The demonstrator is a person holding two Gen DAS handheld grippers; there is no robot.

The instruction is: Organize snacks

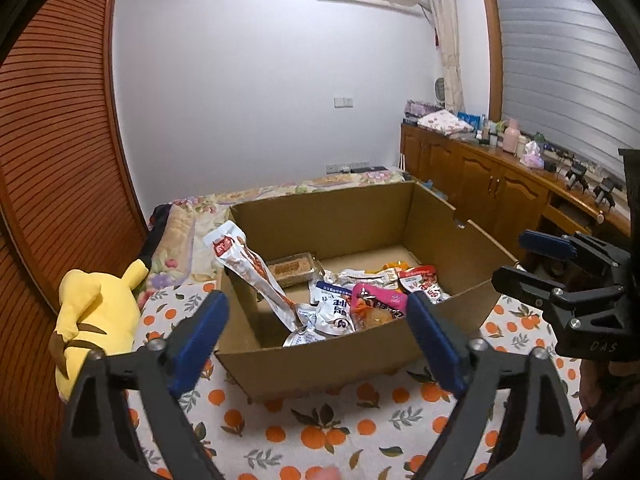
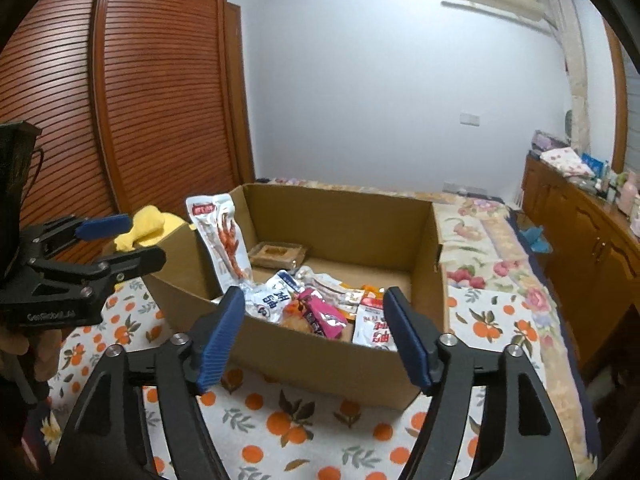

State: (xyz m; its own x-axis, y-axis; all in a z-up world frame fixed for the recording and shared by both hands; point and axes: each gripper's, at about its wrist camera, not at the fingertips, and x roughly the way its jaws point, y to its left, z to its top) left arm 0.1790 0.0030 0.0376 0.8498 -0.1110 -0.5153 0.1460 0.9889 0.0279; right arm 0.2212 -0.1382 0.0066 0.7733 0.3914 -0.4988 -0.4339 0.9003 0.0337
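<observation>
Snack packets [image 1: 340,312] in cardboard box [image 1: 360,364]

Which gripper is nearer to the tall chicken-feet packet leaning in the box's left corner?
Left. The left gripper hovers open before the box's left half, facing the tall chicken-feet packet. The right gripper, also open, hovers before the right half, farther away.

Two wrist fisheyes, side by side, both facing the cardboard box [image 1: 320,364] from its near side.

The left view looks slightly down over the bed [image 1: 340,432] from close in, with the right hand-held gripper [image 1: 532,256] at its right edge. The right view looks from just to the right, catching the left hand-held gripper [image 2: 116,240]. Both share the box and the white wall [image 1: 256,80].
</observation>
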